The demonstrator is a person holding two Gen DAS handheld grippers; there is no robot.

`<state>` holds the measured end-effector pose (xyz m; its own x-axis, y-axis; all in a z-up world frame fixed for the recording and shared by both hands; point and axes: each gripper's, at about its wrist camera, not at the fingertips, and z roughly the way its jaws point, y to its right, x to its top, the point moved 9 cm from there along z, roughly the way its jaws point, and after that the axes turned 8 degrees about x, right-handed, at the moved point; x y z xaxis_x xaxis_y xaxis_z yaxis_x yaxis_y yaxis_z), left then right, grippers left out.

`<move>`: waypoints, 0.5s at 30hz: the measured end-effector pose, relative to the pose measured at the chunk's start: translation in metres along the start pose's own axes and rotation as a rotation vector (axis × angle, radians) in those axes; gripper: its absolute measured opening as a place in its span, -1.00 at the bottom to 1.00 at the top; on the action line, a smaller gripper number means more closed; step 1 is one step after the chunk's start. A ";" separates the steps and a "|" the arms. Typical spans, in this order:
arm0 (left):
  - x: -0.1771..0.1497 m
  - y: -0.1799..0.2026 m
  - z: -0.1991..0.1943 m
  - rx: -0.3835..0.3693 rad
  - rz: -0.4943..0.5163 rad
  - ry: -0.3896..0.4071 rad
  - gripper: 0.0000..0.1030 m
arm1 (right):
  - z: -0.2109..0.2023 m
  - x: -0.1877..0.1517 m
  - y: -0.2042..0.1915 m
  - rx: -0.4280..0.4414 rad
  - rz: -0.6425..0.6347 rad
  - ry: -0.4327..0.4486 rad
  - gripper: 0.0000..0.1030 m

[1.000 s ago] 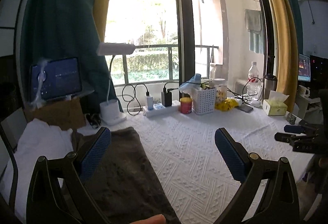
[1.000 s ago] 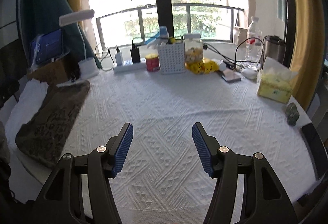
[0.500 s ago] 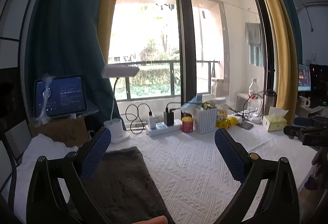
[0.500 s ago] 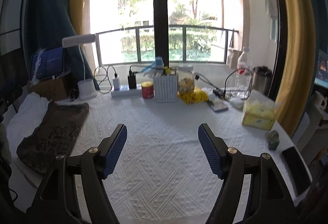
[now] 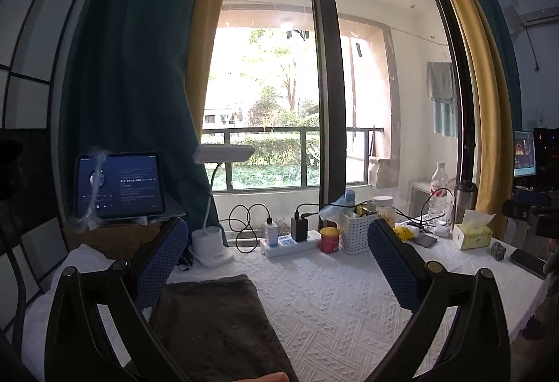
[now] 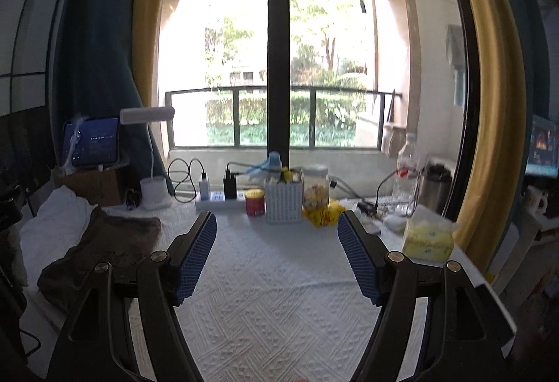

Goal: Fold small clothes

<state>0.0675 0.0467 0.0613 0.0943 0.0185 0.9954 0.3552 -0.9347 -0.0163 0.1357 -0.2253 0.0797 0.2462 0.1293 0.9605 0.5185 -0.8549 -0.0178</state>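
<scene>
A dark brown folded garment lies at the left end of the table on the white textured cloth; it also shows in the right wrist view. A white garment lies bunched behind it at the table's left edge. My left gripper is open and empty, raised above the brown garment's right side. My right gripper is open and empty, held above the middle of the table.
Along the back by the window stand a desk lamp, a power strip, a red can, a white basket, a jar and a tissue pack. A tablet stands at the back left.
Both grippers have tilted upward and lifted away from the table, so the window fills more of each view. Both stay open and empty.
</scene>
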 end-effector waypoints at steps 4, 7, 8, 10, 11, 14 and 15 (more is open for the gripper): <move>0.004 -0.006 -0.005 0.006 -0.006 0.020 0.97 | -0.008 0.009 -0.008 -0.008 -0.020 0.030 0.46; 0.006 -0.011 -0.006 0.014 -0.008 0.028 0.97 | -0.011 0.015 -0.012 -0.016 -0.033 0.049 0.47; 0.006 -0.014 -0.006 0.018 -0.008 0.031 0.97 | -0.011 0.016 -0.014 -0.017 -0.037 0.053 0.47; 0.007 -0.018 -0.007 0.025 -0.008 0.035 0.97 | -0.012 0.020 -0.018 -0.016 -0.045 0.061 0.47; 0.007 -0.021 -0.007 0.027 -0.009 0.035 0.97 | -0.012 0.021 -0.020 -0.014 -0.048 0.064 0.48; 0.008 -0.028 -0.007 0.032 -0.011 0.041 0.97 | -0.010 0.024 -0.028 -0.005 -0.057 0.067 0.48; 0.008 -0.028 -0.008 0.033 -0.010 0.042 0.97 | -0.009 0.025 -0.030 -0.002 -0.059 0.067 0.48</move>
<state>0.0512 0.0705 0.0707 0.0519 0.0123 0.9986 0.3869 -0.9221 -0.0087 0.1188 -0.2013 0.1068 0.1599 0.1455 0.9764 0.5286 -0.8480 0.0398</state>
